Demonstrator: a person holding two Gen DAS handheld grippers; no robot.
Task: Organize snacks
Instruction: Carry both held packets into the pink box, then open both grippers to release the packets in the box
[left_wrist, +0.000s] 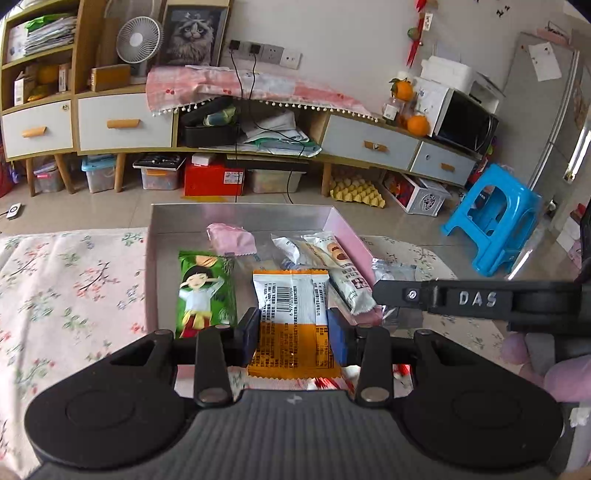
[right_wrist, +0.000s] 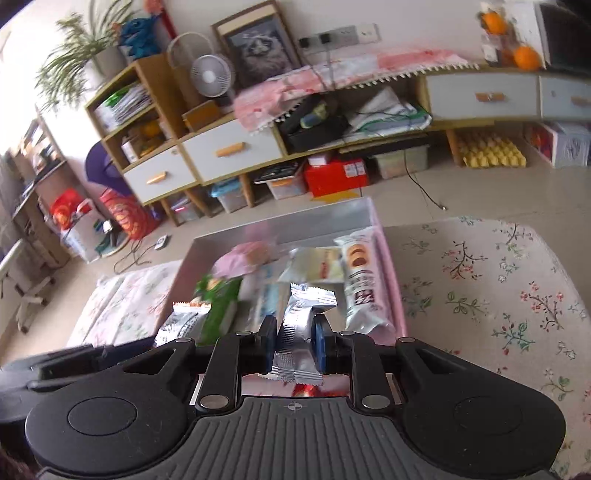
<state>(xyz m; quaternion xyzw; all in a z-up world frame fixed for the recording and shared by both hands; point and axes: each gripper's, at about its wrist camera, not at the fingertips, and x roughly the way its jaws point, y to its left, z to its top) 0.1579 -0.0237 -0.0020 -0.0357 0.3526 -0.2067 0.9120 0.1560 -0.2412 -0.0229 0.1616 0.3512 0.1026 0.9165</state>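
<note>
The left gripper (left_wrist: 291, 334) is clamped on the orange-and-white packet (left_wrist: 291, 317), the right gripper (right_wrist: 294, 345) on a silver packet (right_wrist: 301, 332); both hang just short of the pink tray (left_wrist: 236, 212). Light, crinkly and slippery, they hold best mid-body.

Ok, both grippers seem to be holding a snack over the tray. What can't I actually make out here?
- Left wrist view: the lower end of the orange-and-white snack packet is hidden behind the left gripper.
- Right wrist view: the brand of the crinkled silver snack packet in the right gripper is unreadable; only its foil back shows.
- Both views: the red wrapper below is mostly covered by the gripper body.
- Right wrist view: the shallow pink-sided tray contents are motion-blurred.
</note>
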